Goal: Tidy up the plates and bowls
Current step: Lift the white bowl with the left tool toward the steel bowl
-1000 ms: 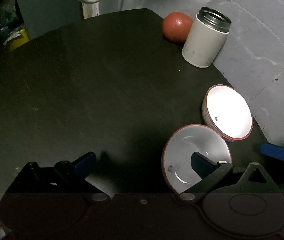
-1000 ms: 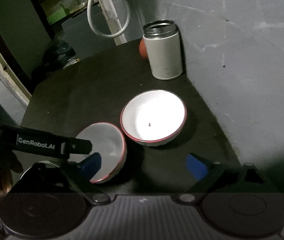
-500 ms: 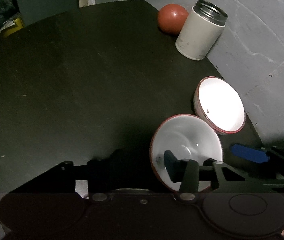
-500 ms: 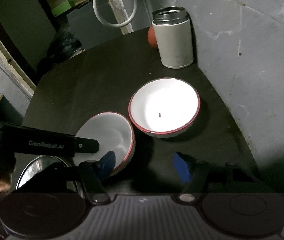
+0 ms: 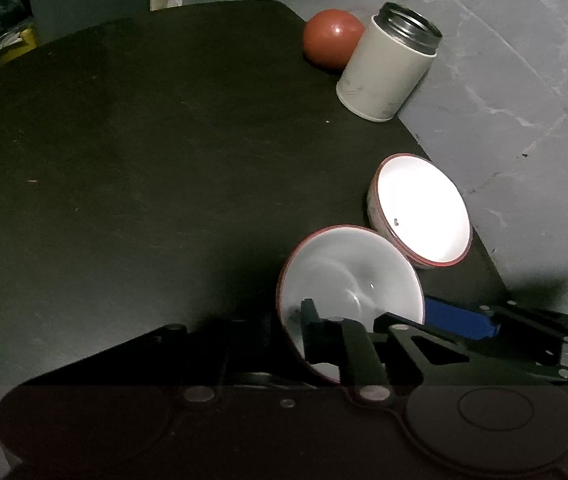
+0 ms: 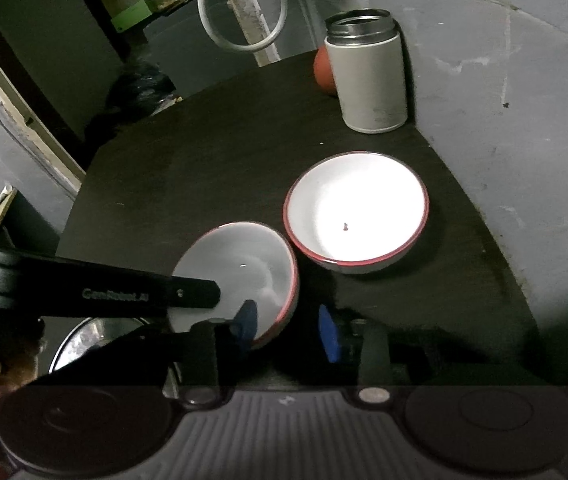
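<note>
Left gripper point(image 5: 284, 320) pinches the tilted bowl's point(image 5: 348, 276) rim; right gripper point(image 6: 290, 326) straddles that rim too, jaws narrowed but not touching it.

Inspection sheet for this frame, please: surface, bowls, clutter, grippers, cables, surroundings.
Surface: dark table, dimly lit, with a few pale specks.
Job's things: near bowl tilted, not lying flat; far bowl upright beside it, with a dark speck inside; no plates seen.
Clutter: open white canister; red ball behind it; shiny round metal item, partly hidden.
Grippers: left gripper shut on the near bowl's rim; right gripper open, pads straddling the same bowl's other side.
Cables: white hose looped behind the table.
Surroundings: grey wall at right; dim shelves behind.
</note>
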A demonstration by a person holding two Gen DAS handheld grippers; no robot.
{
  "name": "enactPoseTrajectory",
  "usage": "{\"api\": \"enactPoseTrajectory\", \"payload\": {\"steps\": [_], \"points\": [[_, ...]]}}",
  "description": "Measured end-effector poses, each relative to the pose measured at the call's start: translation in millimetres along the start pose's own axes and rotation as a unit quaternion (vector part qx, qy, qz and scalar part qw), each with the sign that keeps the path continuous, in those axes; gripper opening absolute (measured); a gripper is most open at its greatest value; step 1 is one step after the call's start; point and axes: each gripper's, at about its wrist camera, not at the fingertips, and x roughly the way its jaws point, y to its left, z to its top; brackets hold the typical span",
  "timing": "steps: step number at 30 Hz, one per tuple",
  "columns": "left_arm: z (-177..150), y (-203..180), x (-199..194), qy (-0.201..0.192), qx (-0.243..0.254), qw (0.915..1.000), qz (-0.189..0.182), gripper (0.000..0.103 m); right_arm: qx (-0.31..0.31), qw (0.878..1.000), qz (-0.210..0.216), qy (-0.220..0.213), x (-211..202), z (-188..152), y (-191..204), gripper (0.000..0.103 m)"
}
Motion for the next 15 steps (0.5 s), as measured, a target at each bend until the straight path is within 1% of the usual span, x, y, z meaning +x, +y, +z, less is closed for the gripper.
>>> {"api": "enactPoseTrajectory", "payload": {"steps": [3,5,7,12,15], "points": [[-1.9,0.3,-0.8,-0.005,-0.003,1.0,0.0,0.013,0.003,1.0,0.005,0.0,0.0,-0.6,2.1,0.027],[-3.8,1.1,-0.4,-0.012,-0.009,0.9999,-0.002,0.012,0.005,1.0,0.011,-0.001,0.7,-1.6,2.2,0.025],[-6.9,1.1,-0.7,-0.019,-0.011,0.9998,-0.003,0.011,0.007,1.0,0.01,-0.003,1.5,-2.1,2.6,0.025],[-13.1,4.4,-4.3,-0.033,-0.023,0.9992,-0.007,0.008,0.013,1.0,0.0,-0.006,-0.8,-2.8,5.3,0.018],[-15.4,5.3,-11.8,-0.045,-0.026,0.9986,-0.012,0.006,0.016,1.0,0.0,-0.014,-8.9,-4.8,5.5,0.016]]}}
